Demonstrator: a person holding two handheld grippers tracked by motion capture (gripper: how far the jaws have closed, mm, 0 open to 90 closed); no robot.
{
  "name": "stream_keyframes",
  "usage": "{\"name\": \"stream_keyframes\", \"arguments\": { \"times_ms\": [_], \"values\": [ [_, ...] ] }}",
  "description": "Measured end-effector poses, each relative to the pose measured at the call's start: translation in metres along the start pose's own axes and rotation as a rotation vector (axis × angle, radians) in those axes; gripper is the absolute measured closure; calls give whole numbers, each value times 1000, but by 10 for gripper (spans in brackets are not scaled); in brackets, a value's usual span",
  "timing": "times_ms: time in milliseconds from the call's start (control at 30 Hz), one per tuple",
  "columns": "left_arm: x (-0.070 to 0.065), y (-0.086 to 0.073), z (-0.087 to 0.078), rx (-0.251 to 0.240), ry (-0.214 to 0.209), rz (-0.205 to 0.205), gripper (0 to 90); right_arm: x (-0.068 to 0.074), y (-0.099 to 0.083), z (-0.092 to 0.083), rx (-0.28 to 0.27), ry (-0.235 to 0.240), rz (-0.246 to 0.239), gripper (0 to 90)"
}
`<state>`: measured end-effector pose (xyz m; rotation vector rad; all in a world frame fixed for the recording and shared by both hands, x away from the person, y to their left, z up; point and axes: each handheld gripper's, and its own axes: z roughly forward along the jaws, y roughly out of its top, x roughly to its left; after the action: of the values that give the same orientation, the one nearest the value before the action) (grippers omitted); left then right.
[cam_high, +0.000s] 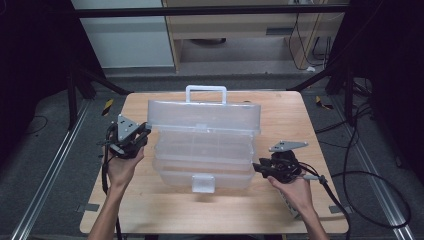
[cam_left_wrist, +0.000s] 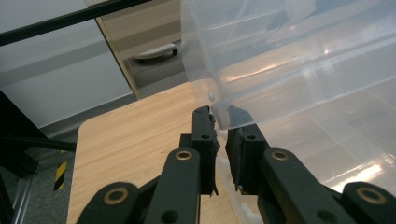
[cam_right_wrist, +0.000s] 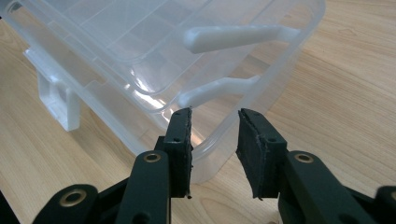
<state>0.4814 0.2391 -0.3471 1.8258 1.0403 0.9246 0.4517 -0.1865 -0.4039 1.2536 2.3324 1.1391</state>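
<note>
Claw on the left (cam_high: 142, 136) sits at the left end of the clear plastic organizer box (cam_high: 205, 145) in the high view, right where the raised lid meets the trays, while the right claw (cam_high: 259, 167) is at the box's lower right corner. That box sits mid-worktop (cam_high: 150, 210), white handle (cam_high: 206, 92) on its far side, latch (cam_high: 203, 183) on its near side.

Left gripper view: left claw (cam_left_wrist: 223, 122) is pinched down on a thin edge of the box (cam_left_wrist: 299, 84) wall, pads basically squeezed together on the plastic.

Right gripper view: right claw (cam_right_wrist: 215, 128) is spread, with the rounded corner of the box (cam_right_wrist: 140, 65) poking in between the pads but neither pad pressing on it, as far as I can tell.

Looks like the box is being opened out or steadied. I'd keep the left pinch firm so the thing doesn't slide, and get the right pads squarely over the corner rim before squeezing. Thin clear plastic flexes, so go gentle.
</note>
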Motion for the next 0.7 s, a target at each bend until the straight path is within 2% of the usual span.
{"name": "stream_keyframes", "arguments": {
  "times_ms": [233, 367, 533, 700],
  "values": [
    [0, 0, 0, 0, 1, 2, 809, 0, 0, 1, 0, -12, 13, 633],
    [0, 0, 1, -1, 4, -2, 811, 3, -2, -2, 4, 8, 1, 603],
    [1, 1, 1, 1, 1, -5, 812, 3, -1, 2, 5, 0, 13, 627],
    [3, 4, 2, 4, -1, -13, 813, 2, 0, 6, 11, 16, 20, 663]
  ]
}}
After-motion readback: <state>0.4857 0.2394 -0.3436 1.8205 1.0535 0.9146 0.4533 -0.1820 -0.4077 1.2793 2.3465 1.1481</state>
